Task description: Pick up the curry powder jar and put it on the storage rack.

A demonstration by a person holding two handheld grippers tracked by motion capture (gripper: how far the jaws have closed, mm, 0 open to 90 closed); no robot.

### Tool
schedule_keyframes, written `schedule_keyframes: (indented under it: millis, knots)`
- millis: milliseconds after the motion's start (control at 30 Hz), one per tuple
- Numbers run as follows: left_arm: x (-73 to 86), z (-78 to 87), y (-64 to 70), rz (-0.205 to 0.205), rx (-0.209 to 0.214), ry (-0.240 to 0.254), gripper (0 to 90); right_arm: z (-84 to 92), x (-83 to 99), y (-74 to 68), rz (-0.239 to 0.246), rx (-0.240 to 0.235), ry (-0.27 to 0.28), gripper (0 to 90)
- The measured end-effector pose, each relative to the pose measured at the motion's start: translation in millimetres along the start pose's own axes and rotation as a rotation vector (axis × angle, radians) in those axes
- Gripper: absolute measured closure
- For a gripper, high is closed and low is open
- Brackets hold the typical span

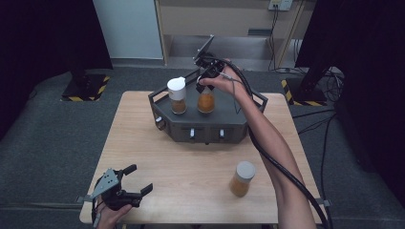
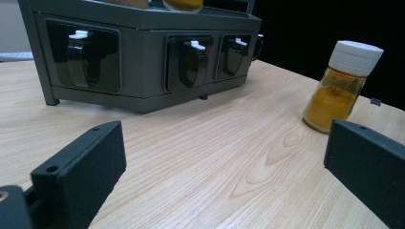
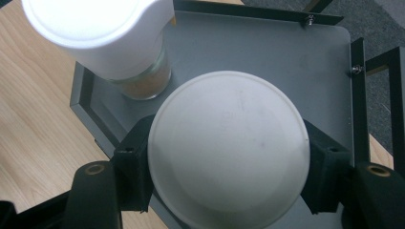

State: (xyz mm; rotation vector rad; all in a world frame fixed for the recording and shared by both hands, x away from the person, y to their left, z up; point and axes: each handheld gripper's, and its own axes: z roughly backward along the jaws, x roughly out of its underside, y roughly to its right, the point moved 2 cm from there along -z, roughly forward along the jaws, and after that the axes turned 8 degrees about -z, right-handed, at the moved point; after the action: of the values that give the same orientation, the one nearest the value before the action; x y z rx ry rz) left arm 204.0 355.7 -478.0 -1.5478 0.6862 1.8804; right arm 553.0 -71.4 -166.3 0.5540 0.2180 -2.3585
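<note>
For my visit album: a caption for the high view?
Right gripper holds a spice jar on the grey rack.

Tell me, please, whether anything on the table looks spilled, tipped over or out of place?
Nothing looks spilled or damaged. One spice jar stands upright alone on the table, apart from the grey rack, where another jar stands. The right tool grips a third jar by its lid over the rack.
</note>
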Motion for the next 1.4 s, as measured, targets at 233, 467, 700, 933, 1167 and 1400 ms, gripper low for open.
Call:
schedule_keyframes:
  millis: [233, 467, 700, 933, 1167, 1400]
  knots:
    - [-0.3, 0.4, -0.3, -0.004, 0.001, -0.002, 0.0, -5.7, -0.9, -0.3, 0.002, -0.004, -0.003, 33.5]
    - [-0.1, 1.2, -0.7, -0.004, -0.002, -0.001, 0.0, -10.5, -1.5, 0.2, -0.006, -0.006, -0.009, 33.5]
    - [-0.2, 1.3, -0.9, -0.004, -0.001, -0.001, 0.0, -11.4, 0.3, 2.0, -0.007, -0.011, 0.000, 33.5]
    - [-0.2, 1.4, -0.9, -0.005, -0.002, -0.002, 0.0, -13.7, 3.4, 5.1, -0.014, -0.020, 0.005, 33.5]
    - [-0.8, 0.6, -0.5, -0.010, 0.001, -0.008, 0.0, -14.0, 8.2, 6.6, -0.027, -0.024, 0.023, 33.3]
    - [-1.0, 0.6, -0.2, -0.011, 0.000, -0.008, 0.0, -15.1, 12.1, 7.5, -0.019, -0.026, 0.038, 24.5]
